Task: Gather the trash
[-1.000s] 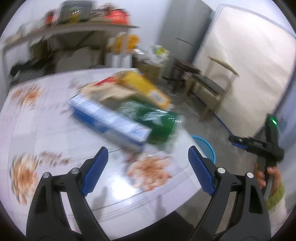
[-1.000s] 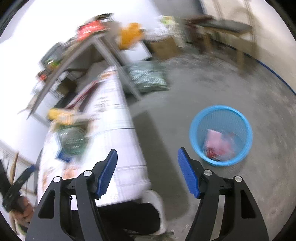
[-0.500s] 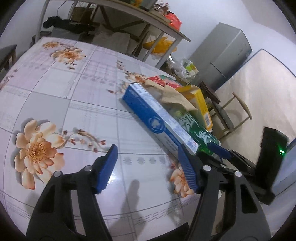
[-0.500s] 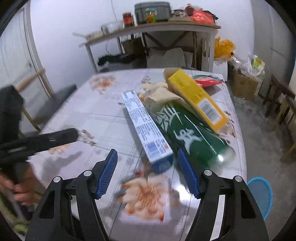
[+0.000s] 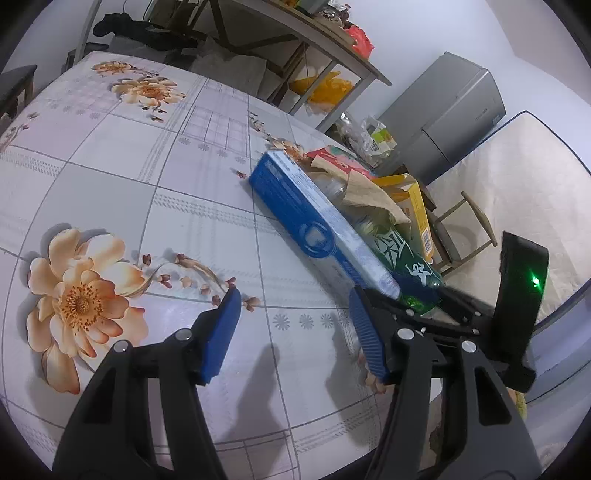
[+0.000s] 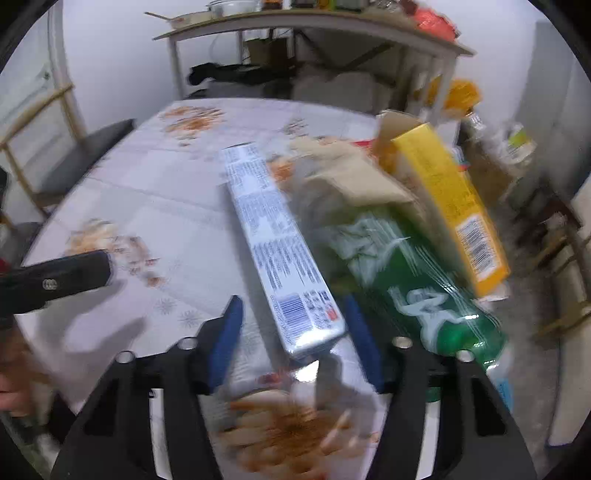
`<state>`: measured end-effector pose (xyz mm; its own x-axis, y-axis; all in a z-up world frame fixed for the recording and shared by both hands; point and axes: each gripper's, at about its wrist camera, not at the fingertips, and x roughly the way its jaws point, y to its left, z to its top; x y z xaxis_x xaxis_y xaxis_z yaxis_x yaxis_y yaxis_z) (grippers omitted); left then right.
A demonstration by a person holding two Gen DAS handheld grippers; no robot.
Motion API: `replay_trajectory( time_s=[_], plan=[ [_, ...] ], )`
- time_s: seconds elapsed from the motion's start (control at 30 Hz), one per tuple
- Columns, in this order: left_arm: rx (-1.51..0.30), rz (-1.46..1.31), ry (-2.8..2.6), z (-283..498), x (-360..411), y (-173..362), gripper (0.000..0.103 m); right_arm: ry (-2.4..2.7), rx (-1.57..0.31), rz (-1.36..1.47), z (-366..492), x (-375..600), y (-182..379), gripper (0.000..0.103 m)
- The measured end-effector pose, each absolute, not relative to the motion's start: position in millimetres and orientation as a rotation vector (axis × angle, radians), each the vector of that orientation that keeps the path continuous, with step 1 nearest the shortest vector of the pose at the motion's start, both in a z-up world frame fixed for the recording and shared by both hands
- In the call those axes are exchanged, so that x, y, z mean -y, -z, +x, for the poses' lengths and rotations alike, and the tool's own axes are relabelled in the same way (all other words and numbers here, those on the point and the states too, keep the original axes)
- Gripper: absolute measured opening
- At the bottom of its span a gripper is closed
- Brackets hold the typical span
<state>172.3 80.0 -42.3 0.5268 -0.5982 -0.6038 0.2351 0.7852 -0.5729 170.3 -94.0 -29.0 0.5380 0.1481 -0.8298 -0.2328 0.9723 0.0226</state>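
Note:
A pile of trash lies on the flowered tablecloth (image 5: pixel 110 166): a long blue toothpaste box (image 5: pixel 314 229) (image 6: pixel 277 240), a green bottle (image 5: pixel 406 258) (image 6: pixel 406 288), a yellow carton (image 5: pixel 417 214) (image 6: pixel 450 203), crumpled brown paper (image 5: pixel 369 192) (image 6: pixel 351 177) and a red wrapper (image 5: pixel 332 155). My right gripper (image 6: pixel 295 332) is open, its blue fingers either side of the near end of the toothpaste box. My left gripper (image 5: pixel 291 332) is open and empty, just short of the same box end. The right gripper also shows in the left wrist view (image 5: pixel 424 299).
A grey cabinet (image 5: pixel 450 110), wooden chairs (image 5: pixel 469 229) and a shelf table (image 5: pixel 314 33) with clutter stand beyond the table. The table edge runs close to the pile on the right. A dark bench (image 6: pixel 85 155) stands at the left.
The right gripper has moved forward so that the toothpaste box end lies between its fingers. The left gripper has shifted slightly closer to the pile.

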Motion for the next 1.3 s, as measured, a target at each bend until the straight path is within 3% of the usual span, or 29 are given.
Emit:
replay_trajectory(
  time_s=[0.07,0.33,0.43,0.53,0.93,1.3],
  plan=[
    [-0.884,-0.462,0.517,171.4,-82.1,41.6,0.057,-0.251,-1.001,-0.086,167.0,87.6,34.3,0.036],
    [-0.874,-0.484,0.484,168.0,-98.0,38.1,0.061,-0.352,-1.026,0.069,151.1,65.2,39.7,0.035],
    [-0.858,-0.482,0.464,166.4,-103.2,34.0,0.07,-0.463,-1.072,0.168,137.3,54.5,41.9,0.037],
    [-0.86,-0.472,0.445,167.4,-105.0,32.8,0.074,-0.551,-1.06,0.183,114.9,47.3,34.9,0.061],
    [-0.911,-0.349,0.363,172.7,-91.7,44.0,0.075,-0.221,-0.804,0.174,114.9,170.8,-44.1,0.063],
    [-0.923,-0.307,0.342,177.4,-92.2,48.3,0.075,-0.161,-0.863,-0.05,203.8,176.0,-26.5,0.062]
  ],
)
